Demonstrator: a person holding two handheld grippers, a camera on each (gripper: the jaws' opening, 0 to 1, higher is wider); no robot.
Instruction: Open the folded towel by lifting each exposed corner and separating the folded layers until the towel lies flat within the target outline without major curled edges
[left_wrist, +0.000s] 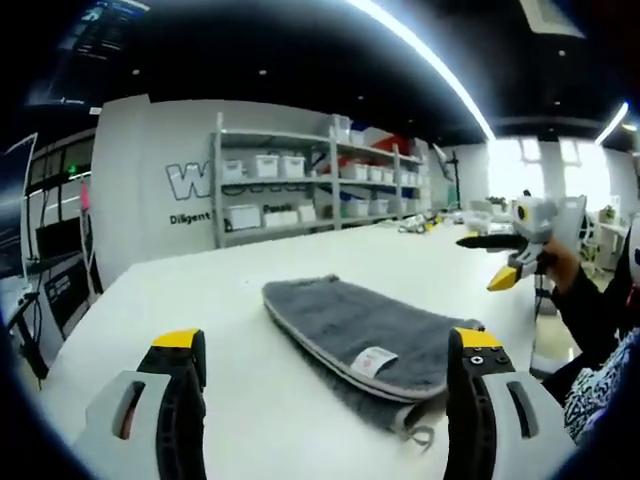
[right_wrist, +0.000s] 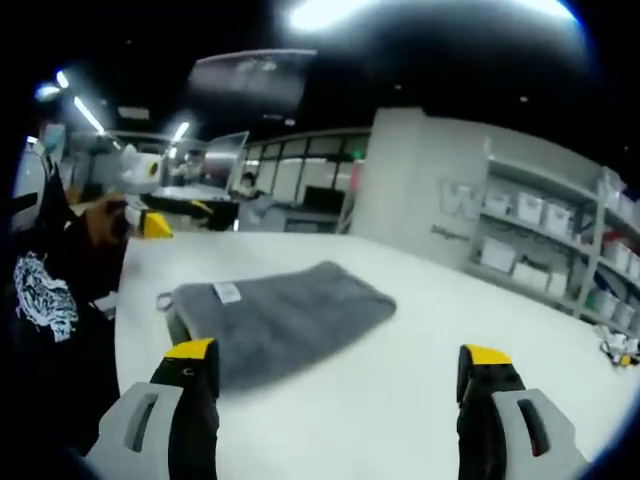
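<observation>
A grey towel (left_wrist: 345, 320) lies folded on the white table (left_wrist: 200, 290), with a white label (left_wrist: 373, 362) and a small loop (left_wrist: 420, 435) at its near end. My left gripper (left_wrist: 328, 345) is open just short of the towel, its jaws wide apart and nothing between them. My right gripper (left_wrist: 488, 262) hovers above the table beyond the towel's right side, held by a hand. In the right gripper view the towel (right_wrist: 285, 310) lies ahead and to the left, label (right_wrist: 228, 292) facing up. The right gripper (right_wrist: 338, 352) is open and empty there, and the left gripper (right_wrist: 175, 215) shows at far left.
Metal shelving with white bins (left_wrist: 300, 185) lines the wall behind the table, also seen as shelving (right_wrist: 550, 240) on the right. A person's dark patterned sleeve (right_wrist: 50, 290) fills the left side. Small items (left_wrist: 420, 225) sit at the table's far end.
</observation>
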